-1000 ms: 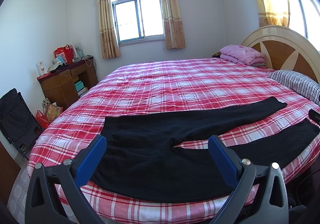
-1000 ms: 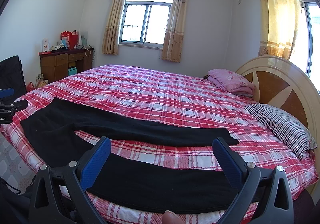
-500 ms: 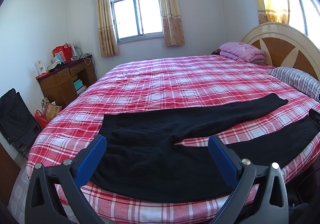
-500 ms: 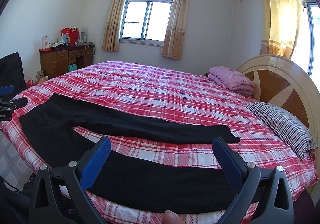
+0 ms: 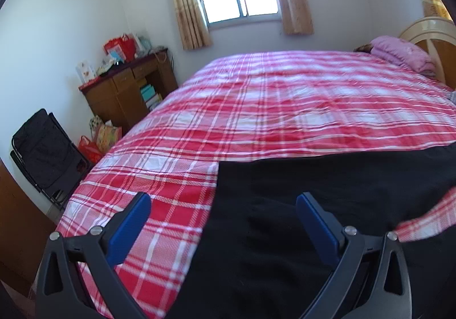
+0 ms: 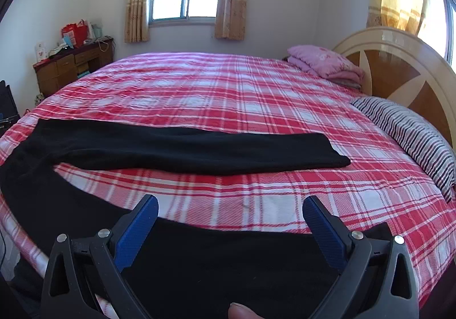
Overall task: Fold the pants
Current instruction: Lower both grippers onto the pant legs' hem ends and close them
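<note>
Black pants [image 6: 199,153] lie spread flat on the red plaid bed [image 6: 242,91], legs apart and pointing toward the headboard. In the left wrist view the waist end [image 5: 299,205] fills the lower right. My left gripper [image 5: 222,219] is open, low over the waistband's left edge. My right gripper [image 6: 229,222] is open, just above the near leg [image 6: 228,262] close to its cuff. The far leg ends at a cuff [image 6: 336,159] in mid-bed.
A striped pillow [image 6: 413,136] and folded pink bedding [image 6: 325,62] lie by the wooden headboard [image 6: 399,68]. A cluttered wooden desk [image 5: 125,85], gift bags [image 5: 105,134] and a black folded chair [image 5: 42,153] stand left of the bed.
Both grippers have dropped closer to the bed. The left one moved in over the waist end, the right one over the near leg. Both stayed open.
</note>
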The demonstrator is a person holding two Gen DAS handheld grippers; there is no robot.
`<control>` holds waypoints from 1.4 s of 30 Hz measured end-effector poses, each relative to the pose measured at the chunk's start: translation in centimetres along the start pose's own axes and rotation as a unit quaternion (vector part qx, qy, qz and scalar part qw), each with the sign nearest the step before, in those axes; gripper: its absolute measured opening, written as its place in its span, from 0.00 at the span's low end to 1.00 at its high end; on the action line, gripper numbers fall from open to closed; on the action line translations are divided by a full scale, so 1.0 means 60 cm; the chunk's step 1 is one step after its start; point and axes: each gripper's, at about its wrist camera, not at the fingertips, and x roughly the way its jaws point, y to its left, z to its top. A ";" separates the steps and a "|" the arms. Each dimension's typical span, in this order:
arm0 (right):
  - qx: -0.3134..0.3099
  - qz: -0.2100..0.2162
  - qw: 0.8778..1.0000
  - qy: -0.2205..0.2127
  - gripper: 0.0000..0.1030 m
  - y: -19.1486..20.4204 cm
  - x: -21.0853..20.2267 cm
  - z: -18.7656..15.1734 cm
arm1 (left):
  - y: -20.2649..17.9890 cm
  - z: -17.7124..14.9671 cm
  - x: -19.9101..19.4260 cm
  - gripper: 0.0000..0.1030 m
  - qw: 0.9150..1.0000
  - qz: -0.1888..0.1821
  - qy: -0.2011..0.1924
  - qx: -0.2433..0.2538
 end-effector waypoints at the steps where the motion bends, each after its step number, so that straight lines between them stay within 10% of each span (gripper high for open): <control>1: 0.000 -0.002 1.000 0.002 0.99 -0.005 0.007 0.002 | 0.003 0.006 0.024 1.00 1.000 -0.004 0.010 0.003; 8: 0.011 -0.024 1.000 0.017 0.99 -0.067 0.050 0.035 | 0.008 0.039 0.168 0.54 0.994 -0.039 0.098 -0.005; 18: 0.023 -0.039 0.998 0.054 0.98 -0.135 0.112 0.071 | 0.015 0.031 0.249 0.44 0.985 -0.086 0.147 -0.025; 29: 0.057 -0.067 0.990 0.110 0.68 -0.247 0.204 0.108 | 0.041 0.039 0.244 0.13 0.981 -0.140 0.127 -0.043; 42: 0.161 -0.031 0.976 0.141 0.68 -0.388 0.346 0.154 | 0.020 0.036 0.250 0.11 0.985 -0.107 0.131 -0.028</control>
